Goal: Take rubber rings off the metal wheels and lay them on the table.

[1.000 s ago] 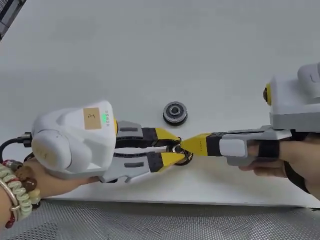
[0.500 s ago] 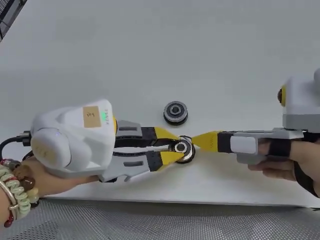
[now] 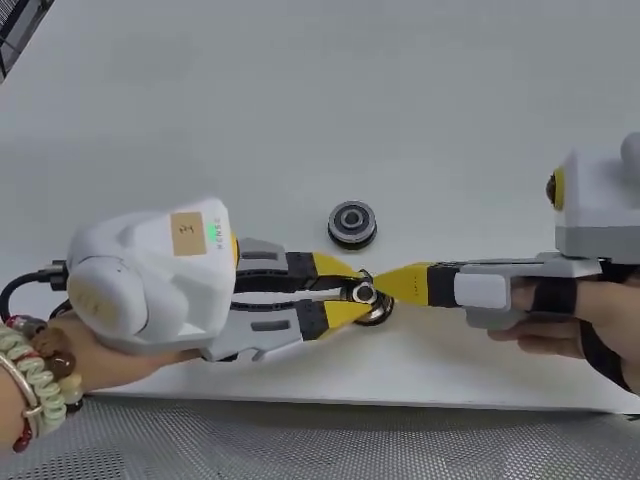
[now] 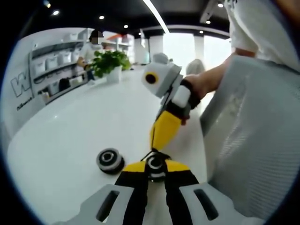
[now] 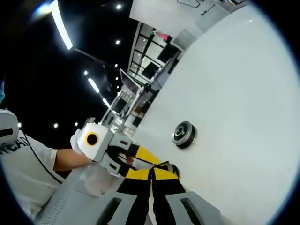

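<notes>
Head view puts the rubber ring [image 3: 377, 313] low of centre, a dark band seated round a small metal wheel [image 3: 366, 298], close to the six o'clock edge of the table [image 3: 300, 90]. I judge the ring light, soft and stretchy, but snug in its groove and a little grippy. The wheel under it looks stiff, dense and smooth, so it may twist if I hold it loosely. The place to take hold is the band's outer lip, pinching a small fold and peeling it sideways over the flange.

My left gripper [image 3: 357, 296] comes in from nine o'clock with its jaws clamped on the wheel's two sides. My right gripper [image 3: 380, 290] comes from three o'clock with its jaws pressed together and the tips touching the rim. Whether any rubber is caught between them I cannot tell. A second wheel [image 3: 351, 224], its ring on, lies flat at twelve o'clock, apart from both grippers.
</notes>
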A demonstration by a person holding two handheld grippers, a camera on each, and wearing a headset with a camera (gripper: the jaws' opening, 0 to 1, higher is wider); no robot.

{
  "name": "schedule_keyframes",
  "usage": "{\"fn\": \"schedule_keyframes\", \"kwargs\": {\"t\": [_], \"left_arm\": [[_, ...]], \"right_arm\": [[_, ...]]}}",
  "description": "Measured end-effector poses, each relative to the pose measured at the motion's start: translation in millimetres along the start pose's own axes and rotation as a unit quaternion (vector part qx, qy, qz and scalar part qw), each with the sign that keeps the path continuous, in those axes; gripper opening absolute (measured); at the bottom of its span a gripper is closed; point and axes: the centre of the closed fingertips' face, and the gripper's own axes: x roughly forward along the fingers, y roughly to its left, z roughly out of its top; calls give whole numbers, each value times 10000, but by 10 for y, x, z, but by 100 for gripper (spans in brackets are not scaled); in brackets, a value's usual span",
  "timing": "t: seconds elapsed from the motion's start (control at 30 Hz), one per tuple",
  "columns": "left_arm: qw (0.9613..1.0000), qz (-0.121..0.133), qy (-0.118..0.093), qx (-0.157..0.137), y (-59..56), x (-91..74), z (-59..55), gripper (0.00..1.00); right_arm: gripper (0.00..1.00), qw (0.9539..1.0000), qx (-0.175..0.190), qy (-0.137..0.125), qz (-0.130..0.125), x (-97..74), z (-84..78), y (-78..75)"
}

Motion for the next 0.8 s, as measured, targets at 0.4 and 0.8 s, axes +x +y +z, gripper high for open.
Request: {"fn": "schedule_keyframes", "kwargs": {"t": [0.4,0.8], "left_arm": [[10000,17,15,-27,-2,-2,16,14],[9993,84,341,130,-13,-2,30,14]], "right_arm": [[0,10000,-5,-16,9,11,18,4],[0,9980,-259,175,-547,-56,-18,-155]]}}
